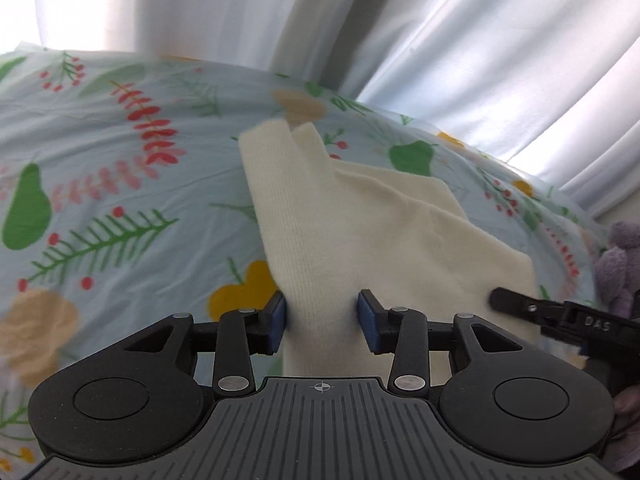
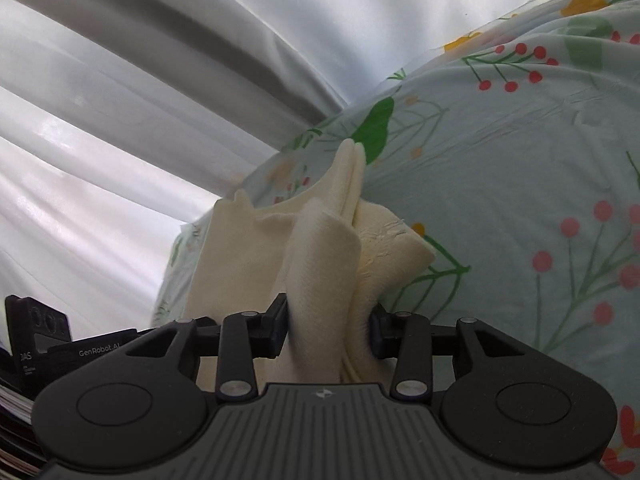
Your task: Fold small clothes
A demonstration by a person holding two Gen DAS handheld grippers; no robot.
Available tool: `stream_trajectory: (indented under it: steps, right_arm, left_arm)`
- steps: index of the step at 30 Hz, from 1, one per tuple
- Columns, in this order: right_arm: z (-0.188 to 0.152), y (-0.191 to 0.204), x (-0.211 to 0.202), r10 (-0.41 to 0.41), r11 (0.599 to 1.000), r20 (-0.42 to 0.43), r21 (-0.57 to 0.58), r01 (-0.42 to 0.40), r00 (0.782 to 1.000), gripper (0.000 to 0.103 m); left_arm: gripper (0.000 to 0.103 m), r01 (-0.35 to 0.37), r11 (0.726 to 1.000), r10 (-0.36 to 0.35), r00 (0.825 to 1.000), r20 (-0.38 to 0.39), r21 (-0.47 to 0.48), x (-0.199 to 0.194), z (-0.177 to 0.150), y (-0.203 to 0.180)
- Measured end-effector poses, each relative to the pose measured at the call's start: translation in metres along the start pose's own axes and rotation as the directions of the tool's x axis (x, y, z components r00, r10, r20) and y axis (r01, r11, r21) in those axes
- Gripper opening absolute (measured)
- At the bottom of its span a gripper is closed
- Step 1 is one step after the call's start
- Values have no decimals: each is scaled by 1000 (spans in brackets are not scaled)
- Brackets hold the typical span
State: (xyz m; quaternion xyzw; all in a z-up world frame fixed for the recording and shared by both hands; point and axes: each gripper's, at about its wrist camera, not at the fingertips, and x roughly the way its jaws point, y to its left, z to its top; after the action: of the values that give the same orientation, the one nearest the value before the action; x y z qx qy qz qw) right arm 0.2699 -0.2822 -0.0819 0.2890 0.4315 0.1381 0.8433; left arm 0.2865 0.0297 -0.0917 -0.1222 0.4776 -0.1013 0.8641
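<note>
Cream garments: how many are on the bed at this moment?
1. A single cream knit garment lies partly on the floral sheet, its near edge gathered between the left gripper and the right gripper. Others could be hidden out of frame.

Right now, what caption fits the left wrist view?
Left gripper pinching a cream knit garment above a floral bedsheet.

surface: bed sheet point(image 1: 120, 168), pale blue, printed with green pears, red berries, yellow fruit, lightly creased | lying on it: cream knit garment point(image 1: 360, 220), far end at 12 o'clock | purple plush item point(image 1: 618, 268) at 3 o'clock edge
</note>
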Motion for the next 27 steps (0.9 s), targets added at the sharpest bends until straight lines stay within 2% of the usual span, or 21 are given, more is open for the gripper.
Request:
stream_trajectory:
  steps: [2, 5, 8, 10, 12, 15, 17, 18, 19, 22, 27]
  right_arm:
    - [0, 0, -17, -87, 995, 81, -30, 90, 993, 48]
    - [4, 0, -38, -127, 990, 150, -48, 135, 980, 48]
    - [4, 21, -33, -97, 984, 121, -139, 114, 988, 48]
    - [0, 32, -18, -144, 968, 87, -195, 159, 986, 48]
    - [-6, 40, -10, -214, 942, 96, -242, 231, 972, 47]
    - [-5, 40, 0, -256, 927, 109, -253, 276, 961, 48]
    - [-3, 41, 6, -259, 924, 106, -264, 278, 960, 38]
    - [-4, 43, 8, -251, 922, 100, -277, 269, 963, 25]
    - [-4, 45, 11, -250, 918, 97, -293, 268, 963, 18]
    - [-4, 53, 19, -287, 890, 127, -332, 314, 949, 11]
    - [1, 36, 26, -352, 885, 148, -270, 380, 924, 9]
  left_arm:
    - [41, 0, 1000, 0, 999, 49, 0, -10, -3, 4]
    - [46, 41, 998, -38, 997, 70, -38, -15, 1, 8]
    - [49, 15, 999, -12, 997, 74, -40, -8, 1, -4]
    - [50, -10, 1000, 11, 997, 74, -18, -1, 1, -13]
    - [52, -42, 999, 40, 996, 82, 22, 4, -2, -24]
    - [59, -65, 996, 59, 994, 97, 67, 15, 2, -34]
    - [60, -87, 994, 81, 993, 87, 72, 27, 6, -35]
    - [61, -101, 992, 95, 992, 80, 75, 35, 8, -35]
    - [62, -119, 990, 113, 991, 73, 75, 41, 9, -35]
    - [65, -143, 986, 137, 988, 74, 85, 52, 12, -35]
    - [76, -171, 977, 161, 984, 81, 125, 68, 11, -36]
